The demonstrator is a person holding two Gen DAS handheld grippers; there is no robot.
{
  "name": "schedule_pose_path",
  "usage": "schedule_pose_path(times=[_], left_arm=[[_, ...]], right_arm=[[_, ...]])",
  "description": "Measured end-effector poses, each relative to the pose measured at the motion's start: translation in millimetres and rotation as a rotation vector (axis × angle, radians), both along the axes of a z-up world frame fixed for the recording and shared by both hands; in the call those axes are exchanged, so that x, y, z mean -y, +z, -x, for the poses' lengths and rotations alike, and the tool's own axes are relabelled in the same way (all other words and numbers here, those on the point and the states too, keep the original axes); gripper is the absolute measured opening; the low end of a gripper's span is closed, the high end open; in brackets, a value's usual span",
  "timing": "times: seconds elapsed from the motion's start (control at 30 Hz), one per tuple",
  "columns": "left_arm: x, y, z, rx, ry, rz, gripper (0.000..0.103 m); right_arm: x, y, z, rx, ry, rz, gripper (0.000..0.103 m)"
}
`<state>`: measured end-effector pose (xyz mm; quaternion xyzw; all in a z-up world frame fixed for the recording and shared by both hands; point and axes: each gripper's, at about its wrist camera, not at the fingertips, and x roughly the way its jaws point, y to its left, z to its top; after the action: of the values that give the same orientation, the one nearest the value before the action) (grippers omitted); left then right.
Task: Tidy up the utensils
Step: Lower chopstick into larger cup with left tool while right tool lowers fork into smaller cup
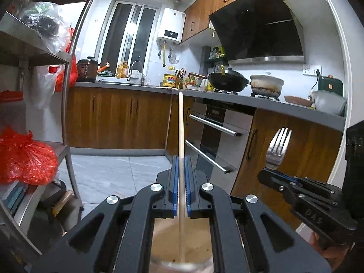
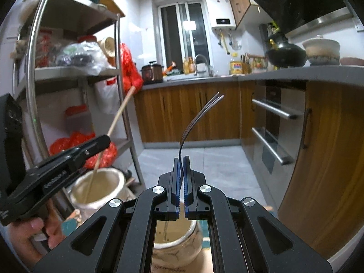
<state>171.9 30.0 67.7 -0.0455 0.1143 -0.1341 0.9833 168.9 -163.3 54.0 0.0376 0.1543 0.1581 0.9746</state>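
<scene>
Left gripper (image 1: 181, 177) pinches a long wooden chopstick (image 1: 180, 122), right gripper (image 2: 181, 177) clamps a steel fork (image 2: 200, 118), so both should drop straight down into their near cream ceramic jars (image 2: 100, 188) slowly.

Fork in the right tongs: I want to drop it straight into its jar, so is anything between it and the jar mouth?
Nothing visible blocks it. The metal fork hangs directly over the cream ceramic jar, whose opening looks clear; the wooden chopstick goes into a separate jar.

Shiny metal fork (image 2: 200, 116), matt wooden chopstick (image 1: 180, 136), glazed jar (image 2: 100, 188).
</scene>
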Motion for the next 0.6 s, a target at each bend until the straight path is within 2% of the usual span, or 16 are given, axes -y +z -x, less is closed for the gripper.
schedule_pose_path(times=[0.27, 0.6], left_arm=[[-0.7, -10.1, 17.2, -0.010, 0.008, -0.044, 0.005], [2.8, -14.9, 19.5, -0.033, 0.007, -0.062, 0.007]], right_arm=[[-17.0, -18.8, 7.2, -0.002, 0.010, 0.091, 0.004], [-19.4, -32.8, 4.2, -0.040, 0.012, 0.116, 0.004]])
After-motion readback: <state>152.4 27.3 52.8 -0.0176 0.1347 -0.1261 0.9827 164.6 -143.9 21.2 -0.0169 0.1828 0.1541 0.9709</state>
